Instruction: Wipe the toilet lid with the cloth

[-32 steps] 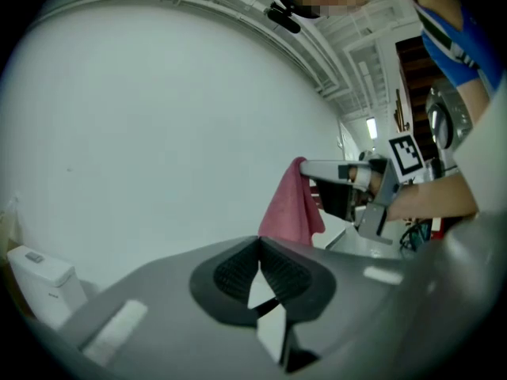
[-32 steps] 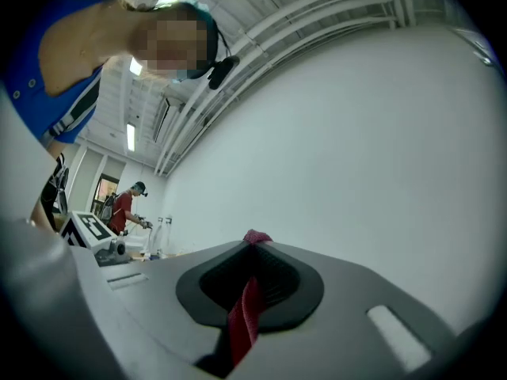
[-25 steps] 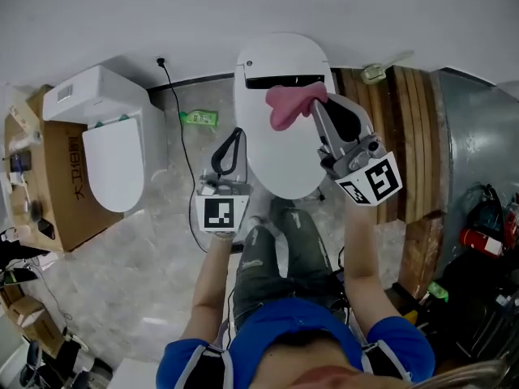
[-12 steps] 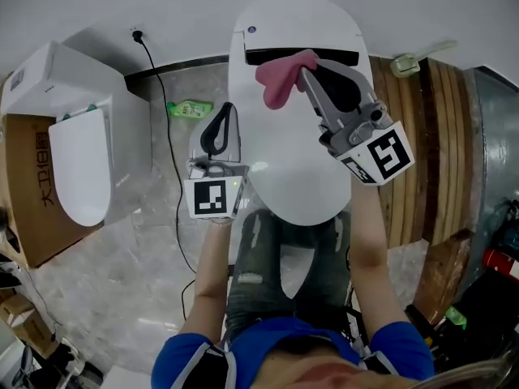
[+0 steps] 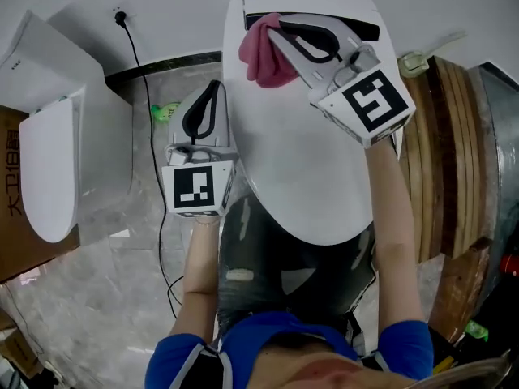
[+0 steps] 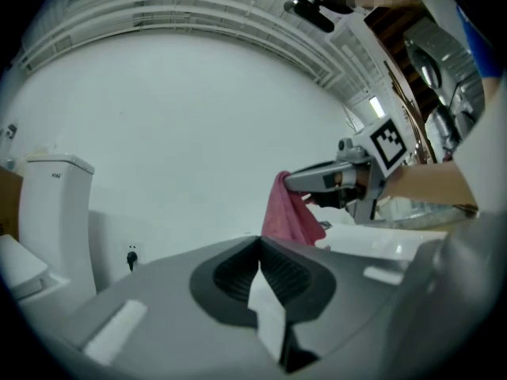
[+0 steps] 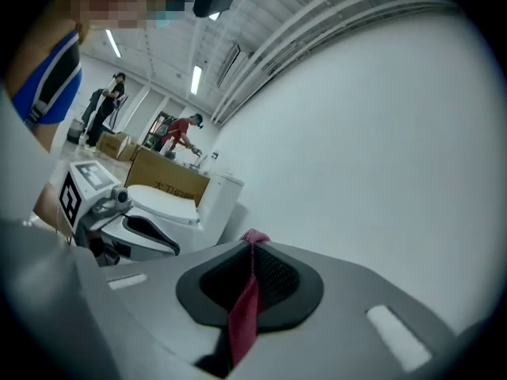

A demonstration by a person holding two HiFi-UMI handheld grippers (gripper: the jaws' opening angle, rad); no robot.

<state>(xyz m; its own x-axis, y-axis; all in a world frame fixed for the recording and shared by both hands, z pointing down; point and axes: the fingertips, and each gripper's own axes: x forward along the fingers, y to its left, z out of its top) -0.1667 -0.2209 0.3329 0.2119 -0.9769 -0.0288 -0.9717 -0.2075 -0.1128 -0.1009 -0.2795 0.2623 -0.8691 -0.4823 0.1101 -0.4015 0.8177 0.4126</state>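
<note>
Left gripper: jaws closed, empty, just off the toilet lid's left edge. Right gripper: jaws clamped on the pink cloth, bunched at the lid's far hinge end. The lid's long axis runs from the cloth back toward the person, so the wipe likely pulls nearward, right hand only.

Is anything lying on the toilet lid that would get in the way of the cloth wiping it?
Nothing visible does. The right gripper is shut on the cloth at the back end of the lid, and the white surface ahead of it shows bare. The left gripper is shut, empty, off the lid's left edge.
</note>
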